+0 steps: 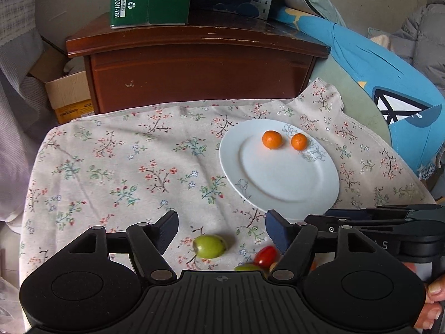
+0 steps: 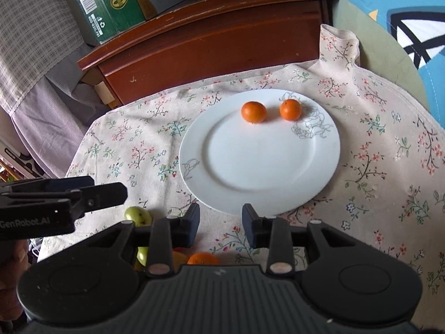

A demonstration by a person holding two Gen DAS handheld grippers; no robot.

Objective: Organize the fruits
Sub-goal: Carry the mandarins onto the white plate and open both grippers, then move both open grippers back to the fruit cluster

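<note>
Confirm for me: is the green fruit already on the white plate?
No, the green fruit lies on the floral cloth near the left gripper, apart from the white plate.

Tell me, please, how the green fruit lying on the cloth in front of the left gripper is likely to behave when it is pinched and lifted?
The green fruit looks rounded and smooth-skinned, so it will probably roll if nudged on the floral cloth. It seems small and likely light. Its glossy skin may slip between the open left gripper unless pinched across its middle.
</note>
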